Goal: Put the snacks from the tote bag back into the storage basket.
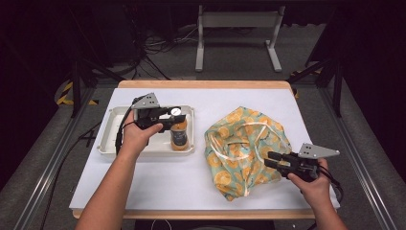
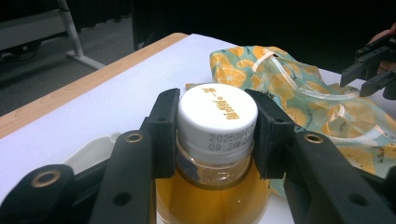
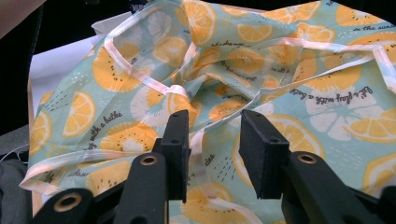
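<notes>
We have the bottle [image 1: 179, 135] upright in the white tray [image 1: 109, 139] on the worktop [image 1: 158, 177], left hand-held gripper [image 2: 217, 128] clamped on its white cap [image 2: 218, 112]. Right hand-held gripper [image 3: 214, 154] stands partly open over the citrus-print bag [image 1: 244, 148], nothing pinched. We judge: lift the bottle straight up, keep it vertical, and first pinch a bag edge to open its mouth.

A bare strip of the white-covered table [image 1: 158, 177] is left open between the shallow white plastic tray [image 1: 109, 136] and the crumpled citrus-print fabric bag [image 1: 239, 153]. Passage over the tray is blocked by the upright amber-filled bottle [image 1: 179, 134].
</notes>
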